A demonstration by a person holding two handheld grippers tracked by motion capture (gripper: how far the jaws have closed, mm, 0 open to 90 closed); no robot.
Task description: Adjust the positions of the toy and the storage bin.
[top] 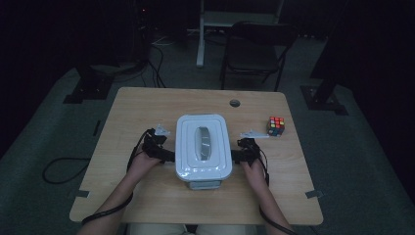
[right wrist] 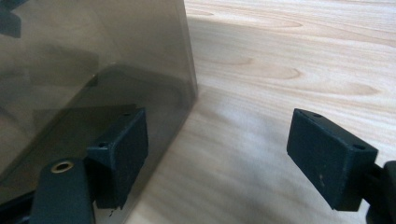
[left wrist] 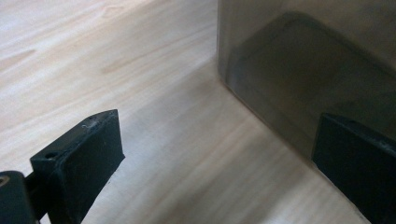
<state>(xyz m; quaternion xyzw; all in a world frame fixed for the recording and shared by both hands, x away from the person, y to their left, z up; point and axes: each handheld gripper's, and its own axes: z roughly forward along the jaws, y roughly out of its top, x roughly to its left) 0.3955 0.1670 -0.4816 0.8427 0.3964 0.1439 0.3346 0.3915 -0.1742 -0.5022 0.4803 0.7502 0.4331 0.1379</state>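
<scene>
Container: white-lidded plastic box, mid-table, near the person's edge; smoky translucent wall in both gripper views
Lid: white, on top, clear oval window in its centre
Left gripper: at box's left side, jaws apart, nothing between; one jaw by the wall, contact unclear
Right gripper: at box's right side, jaws apart, one in front of the wall, other over bare wood; no clamp
Table: light wood, cable hole at far edge
Rubik's cube: right of box, well apart, just beyond right gripper
Behind table: folding chair, desk leg, floor cables
</scene>
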